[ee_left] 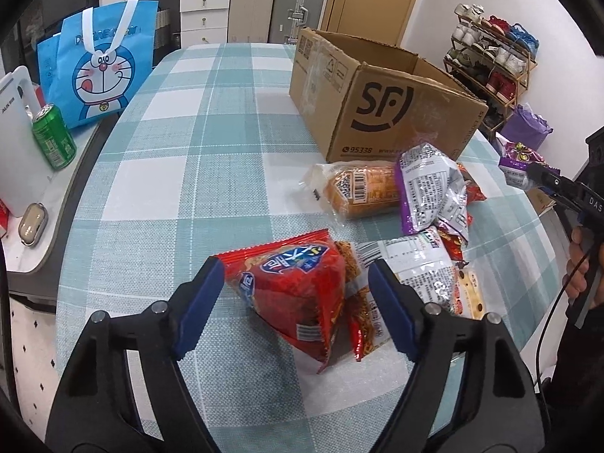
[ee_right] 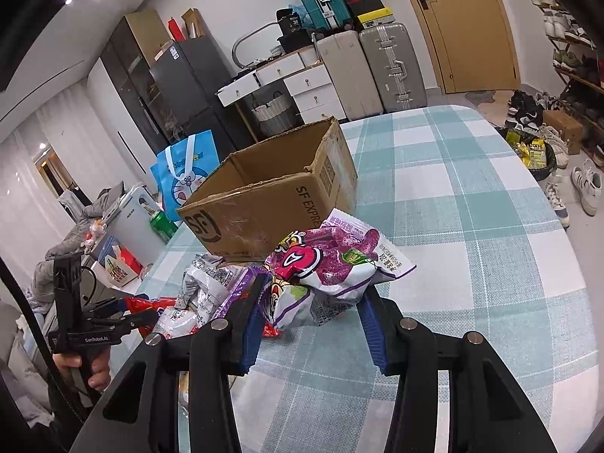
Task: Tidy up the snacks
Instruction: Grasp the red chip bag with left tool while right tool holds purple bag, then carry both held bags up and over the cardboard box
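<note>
Left wrist view puts the open cardboard box (ee_left: 381,105) far across the checked table (ee_left: 211,128), the right gripper (ee_right: 311,313) clenched on a purple snack bag (ee_right: 332,268), the left gripper (ee_left: 290,305) spread around a red packet (ee_left: 290,290) whose slick film could slip.

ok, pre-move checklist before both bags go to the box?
1. Left gripper around red bag: ok, the bag sits between open fingers, not yet pinched.
2. Right gripper on purple bag: cannot tell whether it is pinched; the fingers flank the bag.
3. Red bag clear of neighbours: not ok, the noodle pack lies against it.
4. Box open: ok, flaps up; the visible part of its inside is empty.
5. Path to the box: ok for the right; for the left, the snack pile lies between.
</note>
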Demonstrator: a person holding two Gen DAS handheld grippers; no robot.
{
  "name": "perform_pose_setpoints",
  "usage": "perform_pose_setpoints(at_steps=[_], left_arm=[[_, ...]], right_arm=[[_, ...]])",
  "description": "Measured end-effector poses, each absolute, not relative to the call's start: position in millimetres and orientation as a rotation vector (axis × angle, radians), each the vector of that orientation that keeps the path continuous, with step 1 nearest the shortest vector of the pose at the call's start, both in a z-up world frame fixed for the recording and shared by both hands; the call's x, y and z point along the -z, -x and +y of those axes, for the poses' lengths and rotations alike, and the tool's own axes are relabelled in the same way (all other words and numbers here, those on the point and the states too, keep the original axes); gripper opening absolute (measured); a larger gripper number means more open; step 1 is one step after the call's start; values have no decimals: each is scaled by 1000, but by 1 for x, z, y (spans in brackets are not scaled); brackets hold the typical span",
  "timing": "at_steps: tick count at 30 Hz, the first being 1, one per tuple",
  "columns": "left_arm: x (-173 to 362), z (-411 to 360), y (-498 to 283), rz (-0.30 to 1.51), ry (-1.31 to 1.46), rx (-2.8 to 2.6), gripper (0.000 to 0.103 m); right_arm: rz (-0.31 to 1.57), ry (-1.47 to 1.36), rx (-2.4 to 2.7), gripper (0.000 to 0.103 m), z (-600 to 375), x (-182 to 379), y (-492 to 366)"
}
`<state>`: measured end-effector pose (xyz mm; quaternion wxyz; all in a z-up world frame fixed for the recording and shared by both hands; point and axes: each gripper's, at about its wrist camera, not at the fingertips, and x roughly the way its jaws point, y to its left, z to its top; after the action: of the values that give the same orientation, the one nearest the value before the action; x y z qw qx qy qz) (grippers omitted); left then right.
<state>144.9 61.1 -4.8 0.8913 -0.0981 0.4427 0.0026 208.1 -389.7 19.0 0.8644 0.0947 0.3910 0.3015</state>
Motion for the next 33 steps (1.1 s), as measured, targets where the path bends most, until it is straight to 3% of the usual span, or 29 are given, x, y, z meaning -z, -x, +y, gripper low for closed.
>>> perform_pose_setpoints(at_steps=[4,8,11,33], left_arm=[[10,60,-147,944,187,-16,58],[9,55,-146,925,163,-19,52],[5,55,-145,906,164,-16,38],[-31,64,-126,762,206,-43,35]], right_arm=[[821,-200,-631,46,-389,-19,-208],[818,-201,-633,46,-389,-18,-208],[815,-200,-634,46,-389,-18,-209],[760,-224,-645,46,-392,-27,-202]])
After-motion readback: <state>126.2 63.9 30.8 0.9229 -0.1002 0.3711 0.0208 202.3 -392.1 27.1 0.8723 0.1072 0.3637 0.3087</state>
